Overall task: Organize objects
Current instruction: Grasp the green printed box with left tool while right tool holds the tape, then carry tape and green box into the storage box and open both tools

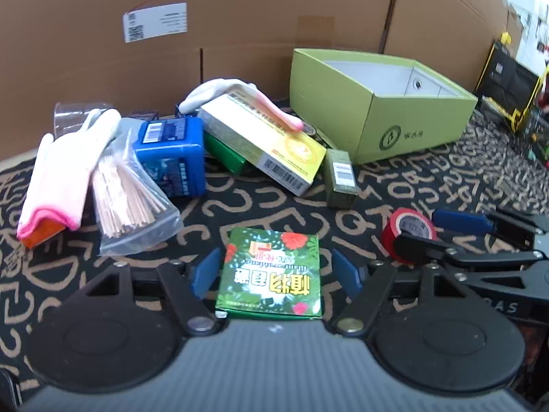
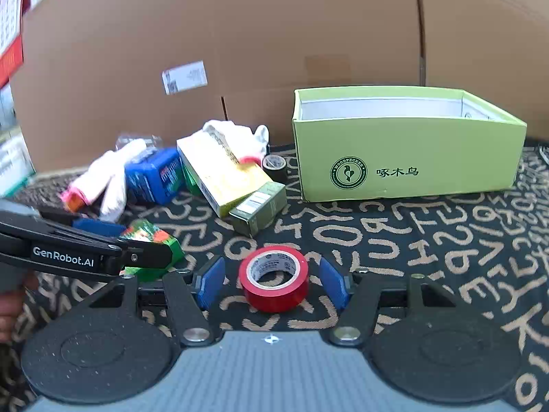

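Between the blue pads of the left gripper (image 1: 274, 271): one flat green carton with red flower print (image 1: 271, 274), lying on the letter-patterned mat (image 1: 260, 206); pads stand apart, a gap showing on each side, not pressing it. Between the pads of the right gripper (image 2: 272, 279): one roll of red tape (image 2: 273, 277), lying flat on the mat, pads likewise apart and clear of it. Ahead and right of both grippers: open light-green box (image 2: 408, 161), upright. Ahead and left: heap comprising white glove with pink cuff (image 1: 65, 175), bag of wooden sticks (image 1: 127, 202), blue container (image 1: 171, 154), yellow-and-white carton (image 1: 264, 144) tilted across the pile, small olive carton (image 1: 339, 178). Behind all: brown cardboard wall (image 1: 240, 17).
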